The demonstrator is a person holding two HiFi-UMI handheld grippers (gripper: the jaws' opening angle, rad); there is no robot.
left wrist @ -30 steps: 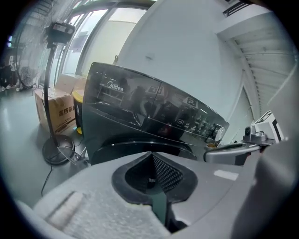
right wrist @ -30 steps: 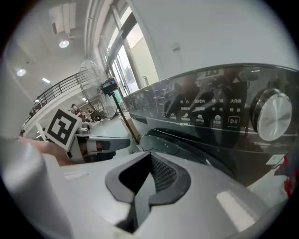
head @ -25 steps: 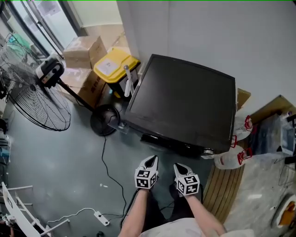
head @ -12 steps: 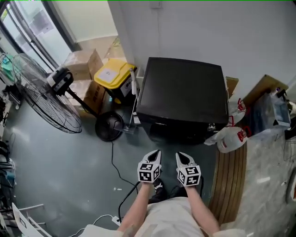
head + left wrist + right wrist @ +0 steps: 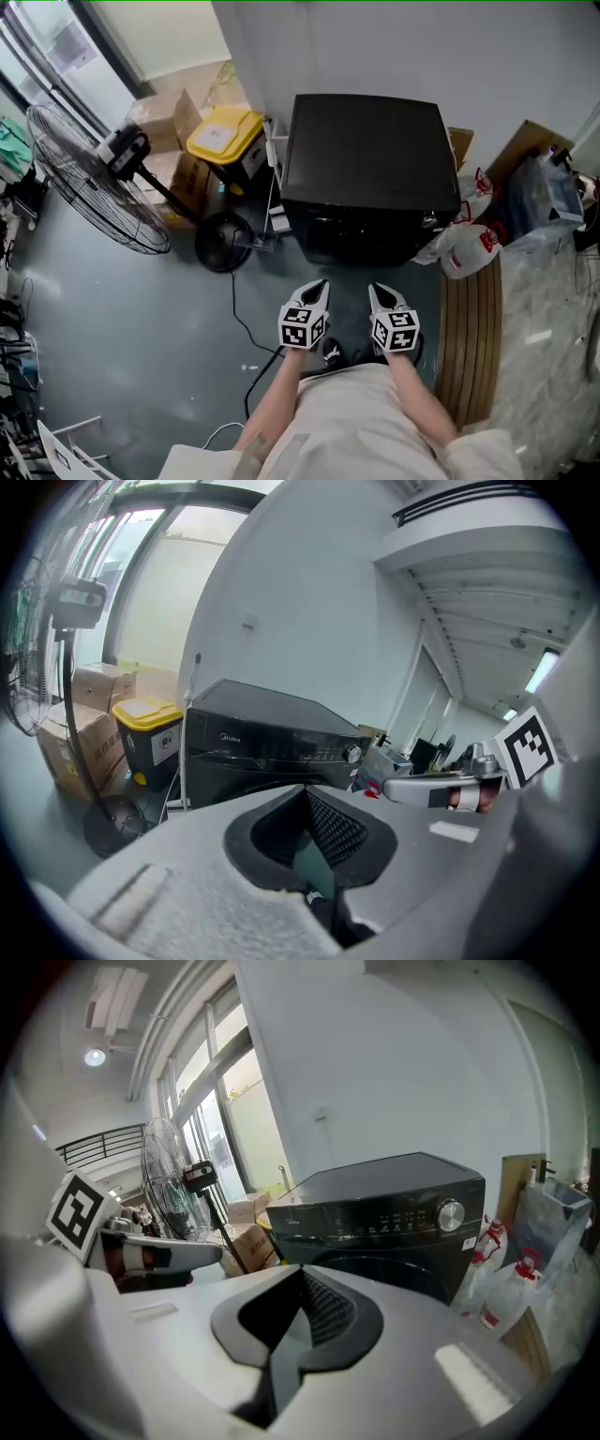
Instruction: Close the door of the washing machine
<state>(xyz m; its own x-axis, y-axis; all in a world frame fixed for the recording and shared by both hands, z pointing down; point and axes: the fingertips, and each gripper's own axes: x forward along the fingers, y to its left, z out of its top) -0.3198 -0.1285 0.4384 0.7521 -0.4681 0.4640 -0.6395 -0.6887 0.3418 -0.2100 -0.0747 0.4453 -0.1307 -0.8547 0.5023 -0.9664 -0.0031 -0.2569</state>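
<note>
A black front-loading washing machine (image 5: 364, 169) stands against the white wall, its front panel (image 5: 380, 1222) facing me and its door lying flush with the front. My left gripper (image 5: 315, 289) and right gripper (image 5: 382, 295) hover side by side in front of it, a short way off and touching nothing. Both are shut with nothing between the jaws. From the left gripper view the washing machine (image 5: 267, 747) shows ahead past the left gripper (image 5: 305, 794); the right gripper view has the right gripper (image 5: 300, 1274) below the machine's control knob (image 5: 451, 1215).
A yellow-lidded bin (image 5: 225, 139) and cardboard boxes (image 5: 169, 117) sit left of the machine, with a standing fan (image 5: 98, 183) and its round base (image 5: 221, 242). White jugs (image 5: 469, 248) and a wooden slat panel (image 5: 469, 337) lie at the right. A cable (image 5: 246, 328) runs across the grey floor.
Both grippers have risen and drawn back from the machine. The head view has shifted, so the machine now sits squarer and farther away, with its front visible.
</note>
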